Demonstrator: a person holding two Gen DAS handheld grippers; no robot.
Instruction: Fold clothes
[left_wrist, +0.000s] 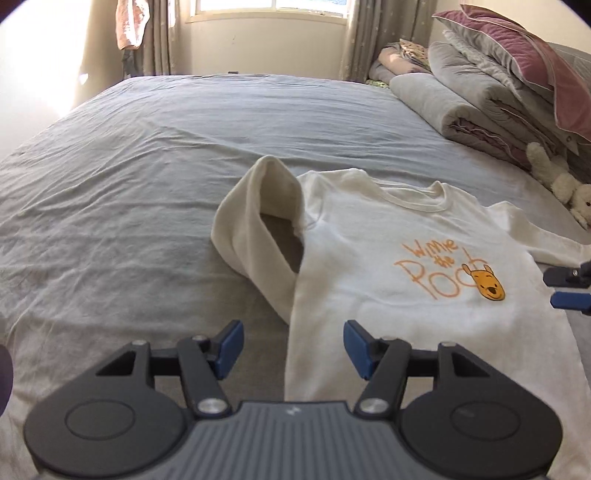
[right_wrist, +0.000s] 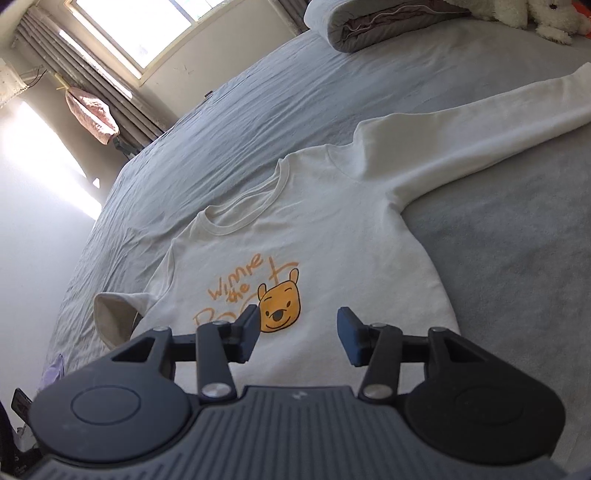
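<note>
Hovering over the lower hem of the white sweatshirt, the left gripper has its blue-padded fingers spread wide and holds nothing; the garment's left side edge runs up between them. The right gripper is likewise spread and empty, poised above the sweatshirt's chest, with the yellow bear face print just beyond its left finger. In the left wrist view, the right gripper's fingertips also show at the sweatshirt's far side edge, apparently close above the fabric, though the fisheye edge makes contact hard to judge.

The sweatshirt lies face up on the grey bed sheet, collar pointing away from both grippers. One sleeve is doubled back in a loose loop beside the body, its cuff standing up. The other sleeve stretches straight out from the shoulder, flat on the sheet.

Beyond that straight sleeve lie folded quilts and a plush toy. Past the collar, a window with curtains.
</note>
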